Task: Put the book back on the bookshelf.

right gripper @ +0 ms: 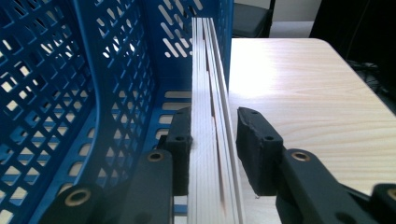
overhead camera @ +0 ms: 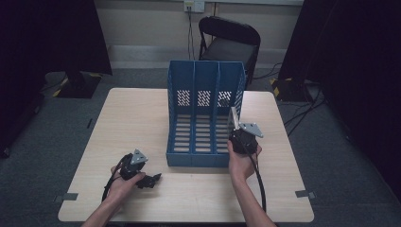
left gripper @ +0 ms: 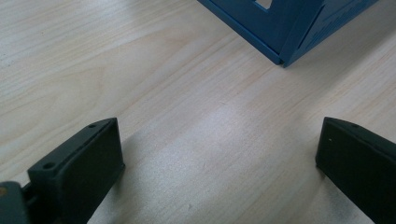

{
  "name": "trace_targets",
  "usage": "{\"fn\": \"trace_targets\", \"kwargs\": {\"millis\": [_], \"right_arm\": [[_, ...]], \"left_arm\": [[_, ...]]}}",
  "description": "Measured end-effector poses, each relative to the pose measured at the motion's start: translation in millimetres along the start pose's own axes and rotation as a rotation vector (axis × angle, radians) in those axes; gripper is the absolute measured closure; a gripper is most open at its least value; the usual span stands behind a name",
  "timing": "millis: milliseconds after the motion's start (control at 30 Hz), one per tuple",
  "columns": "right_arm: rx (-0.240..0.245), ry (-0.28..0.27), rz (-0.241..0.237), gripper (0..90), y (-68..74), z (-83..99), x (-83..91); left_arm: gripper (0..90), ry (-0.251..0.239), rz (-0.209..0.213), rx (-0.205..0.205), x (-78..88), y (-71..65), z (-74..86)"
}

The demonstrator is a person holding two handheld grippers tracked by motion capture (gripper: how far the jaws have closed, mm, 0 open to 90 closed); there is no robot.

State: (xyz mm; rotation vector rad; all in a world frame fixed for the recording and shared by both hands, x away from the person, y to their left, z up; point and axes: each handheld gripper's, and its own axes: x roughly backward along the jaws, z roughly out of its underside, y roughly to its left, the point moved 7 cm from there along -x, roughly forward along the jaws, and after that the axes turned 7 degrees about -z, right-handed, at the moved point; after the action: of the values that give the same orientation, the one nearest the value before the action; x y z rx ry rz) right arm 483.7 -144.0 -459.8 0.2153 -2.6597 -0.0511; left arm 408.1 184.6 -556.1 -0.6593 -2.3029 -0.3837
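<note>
Right gripper [right gripper: 212, 151]: jaws apart, straddling a pale stack of thin boards [right gripper: 210, 140] standing on edge in the blue file rack's [overhead camera: 204, 113] rightmost compartment. Left gripper [left gripper: 219, 158]: jaws wide apart, over the wooden table [overhead camera: 142, 118], near-left of the rack.

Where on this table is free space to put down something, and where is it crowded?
The table is bare left of the blue file rack, up to its far-left corner, and along the near edge between the forearms. It is crowded by the rack's right wall, where the right gripper straddles a stack of pale sheets.
</note>
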Motion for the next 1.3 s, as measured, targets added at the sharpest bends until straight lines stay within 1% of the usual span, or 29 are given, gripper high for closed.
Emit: {"fn": "trace_targets", "kwargs": {"millis": [67, 100, 167, 233, 267, 333, 400, 600, 700, 767, 833, 867, 933, 967, 1067, 1133, 1167, 1300], "right_arm": [[0.011, -0.002, -0.005, 75.2, 1.7, -0.4, 0.1], [0.015, -0.006, 0.005, 75.7, 2.4, -0.6, 0.2], [0.009, -0.012, 0.021, 76.0, 2.8, -0.3, 0.3], [-0.02, -0.021, 0.039, 76.2, 2.2, -0.1, 0.5], [-0.023, -0.025, 0.046, 76.2, 2.9, 0.0, 0.4], [-0.007, -0.032, 0.068, 76.2, 4.1, 0.5, 0.4], [0.004, -0.031, 0.078, 76.3, 4.8, 0.6, 0.6], [0.028, -0.02, 0.079, 75.1, 4.4, 0.2, 0.2], [0.046, -0.019, 0.091, 73.8, 5.0, 0.0, 0.0], [0.044, -0.017, 0.089, 72.7, 4.6, -0.1, -0.6], [0.045, -0.014, 0.085, 69.2, 3.8, -0.2, -1.2], [0.037, -0.004, 0.075, 67.2, 3.1, 0.4, -1.6], [0.029, -0.002, 0.073, 66.3, 2.0, 0.3, -1.3], [0.026, -0.002, 0.069, 64.3, 1.5, 0.1, -1.0], [0.018, -0.001, 0.053, 63.5, 0.7, -0.3, -1.2], [0.015, -0.009, 0.042, 62.4, 1.0, -0.9, -1.0], [0.006, -0.017, 0.032, 60.9, 1.2, -1.3, -0.9], [-0.002, -0.018, 0.022, 57.3, 2.3, -0.9, -2.1]], "left_arm": [[0.0, -0.002, -0.001, 0.002, -0.8, -0.2, -0.8], [0.0, 0.0, 0.002, 0.003, -1.1, -0.7, -1.1], [0.0, -0.001, 0.001, 0.0, -1.6, -0.8, -1.6], [0.0, -0.002, 0.001, 0.003, -1.8, -1.3, -1.8], [0.0, -0.002, 0.001, 0.004, -1.8, -1.4, -1.8], [0.0, -0.002, 0.0, 0.001, -1.6, -1.4, -1.8], [0.2, -0.002, -0.002, -0.002, -1.4, -1.3, -1.7], [0.2, -0.002, 0.0, -0.001, -1.2, -1.7, -1.6], [0.2, -0.001, 0.0, -0.004, -1.1, -1.5, -1.5], [0.2, -0.001, -0.001, -0.006, -1.1, -1.3, -1.5], [0.2, -0.002, 0.0, -0.003, -1.2, -1.6, -1.6], [0.1, -0.002, 0.002, -0.002, -1.3, -1.7, -1.6], [0.0, -0.002, 0.006, 0.002, -1.6, -2.2, -1.8], [0.0, -0.002, 0.006, 0.002, -1.7, -2.2, -1.9], [0.0, -0.002, 0.005, 0.001, -1.8, -2.2, -2.0], [0.0, -0.002, 0.006, 0.001, -2.0, -2.2, -2.2], [0.0, -0.002, 0.005, 0.0, -2.1, -2.2, -2.3], [0.0, 0.0, 0.005, -0.001, -2.0, -2.0, -2.2]]}}
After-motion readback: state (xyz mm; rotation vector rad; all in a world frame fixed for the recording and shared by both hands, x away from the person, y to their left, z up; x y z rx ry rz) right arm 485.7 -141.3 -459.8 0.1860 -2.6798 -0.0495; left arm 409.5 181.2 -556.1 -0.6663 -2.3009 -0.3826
